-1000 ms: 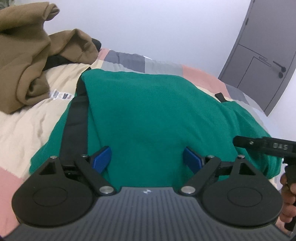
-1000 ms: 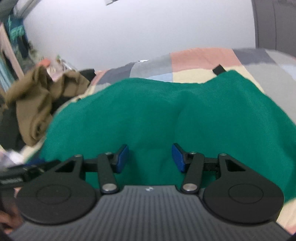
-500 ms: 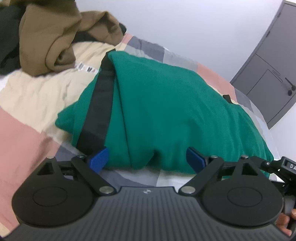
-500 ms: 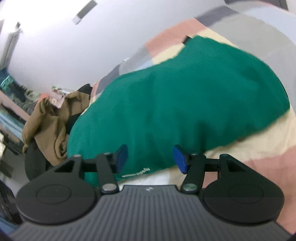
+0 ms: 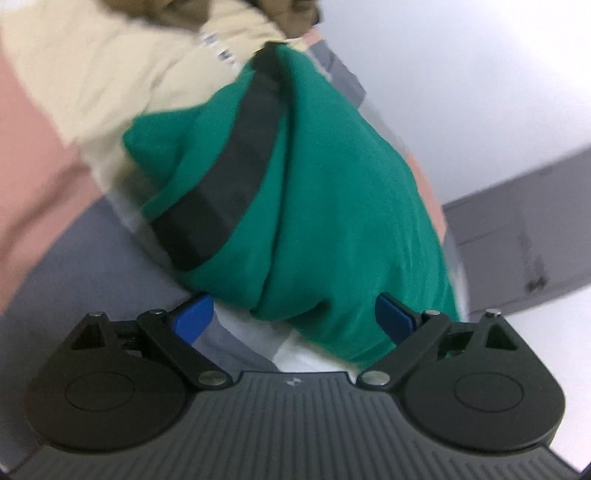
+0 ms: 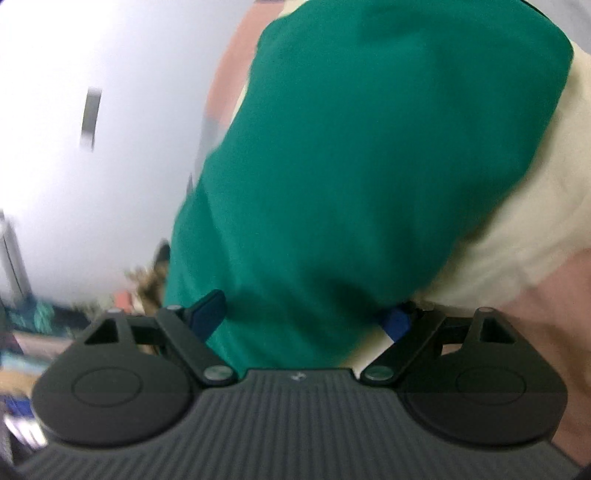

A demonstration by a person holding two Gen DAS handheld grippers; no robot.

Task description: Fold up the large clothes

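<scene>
The green garment [image 5: 332,192] lies on a patchwork bedspread [image 5: 48,147] of cream, pink and grey, already doubled over on itself so that a broad black band [image 5: 229,173] runs along one folded side; judging from that, at least one fold is made and the bundle is still long and loose, so further folds and a squaring-up look to remain. The left gripper [image 5: 293,317] sits just short of the near end of the garment with its jaws spread wide and still opening; the rounded green end lies ahead and between the two blue pads [image 5: 194,314], but neither pad presses on it, and pale sheet shows under the gap. The right gripper [image 6: 301,314] is also opening; green cloth [image 6: 369,147] fills the space between its fingers, and the one at the right of the view is partly tucked behind the edge of the fabric, though I see no pinch, so it holds nothing. A heap of brown clothing [image 5: 291,11] sits far ahead of the left tool at the top of the view, apart from the green piece; a grey door [image 5: 517,240] stands off to its right. Both views are blurred, so the exact edge each tool is aimed at is hard to make out; my guess is the near end is the target for the next fold.
</scene>
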